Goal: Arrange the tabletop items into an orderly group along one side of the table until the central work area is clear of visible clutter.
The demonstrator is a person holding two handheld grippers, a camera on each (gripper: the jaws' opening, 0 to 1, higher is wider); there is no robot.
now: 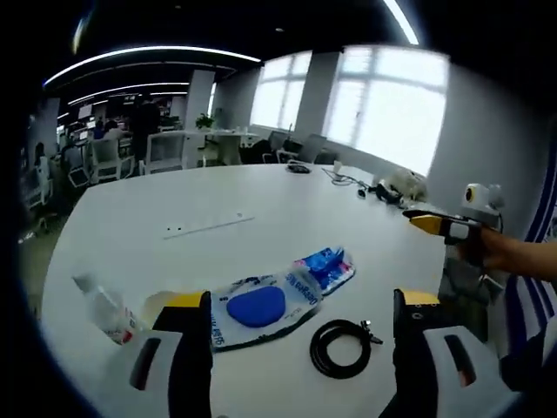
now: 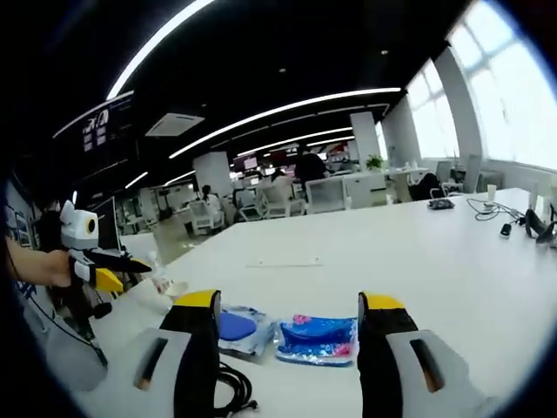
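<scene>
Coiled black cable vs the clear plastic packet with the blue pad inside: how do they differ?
The coiled black cable is dark and wound into a compact ring; the clear plastic packet with the blue pad is see-through, flat and elongated. The packet covers more of the white table than the cable. In the left gripper view the cable lies nearer the left gripper, to the packet's right. Both lie flat on the table, ungripped.

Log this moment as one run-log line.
left tongs: open, empty | right tongs: open, empty | blue pouch, black cable, plastic bottle: on white table, untouched
</scene>
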